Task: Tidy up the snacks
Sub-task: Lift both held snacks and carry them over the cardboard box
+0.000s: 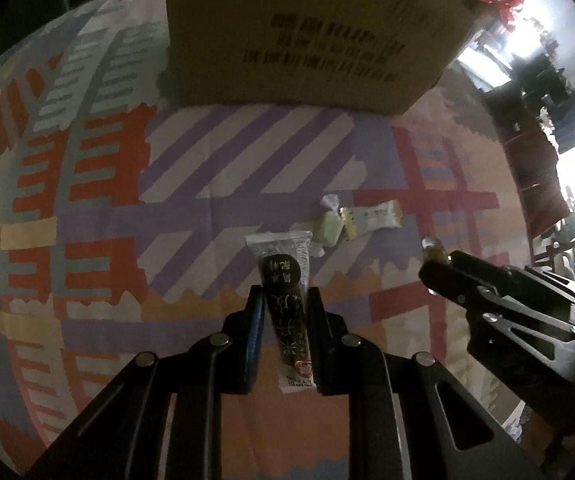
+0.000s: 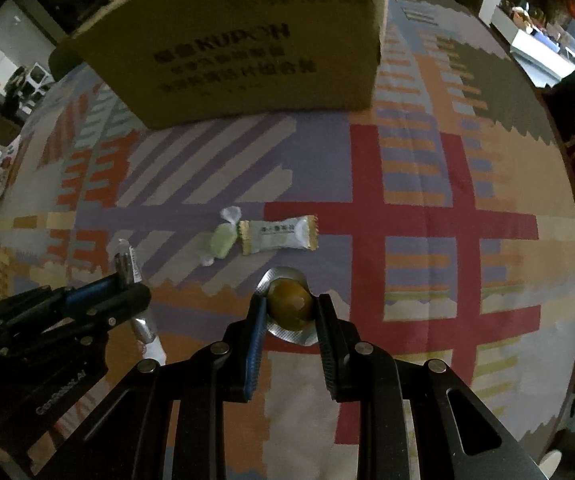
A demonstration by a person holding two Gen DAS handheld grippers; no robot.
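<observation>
My left gripper [image 1: 286,294] is shut on a long dark snack stick with a silver end [image 1: 287,300], held above the patterned cloth. In the right wrist view the same left gripper [image 2: 125,286] shows at the left with the stick [image 2: 129,268] in it. My right gripper [image 2: 290,304] is shut on a round brown snack in a clear silver-edged pack [image 2: 289,306]. From the left wrist view that right gripper [image 1: 437,264] appears at the right with the brown snack [image 1: 433,250] at its tip. A green wrapped candy [image 2: 221,240] and a white bar packet [image 2: 279,234] lie on the cloth between both grippers and the box.
A large cardboard box [image 2: 255,48] with dark print stands at the far side of the table, also in the left wrist view [image 1: 307,32]. The colourful patterned tablecloth [image 2: 427,208] covers a round table. Dim room furniture lies beyond the table edge.
</observation>
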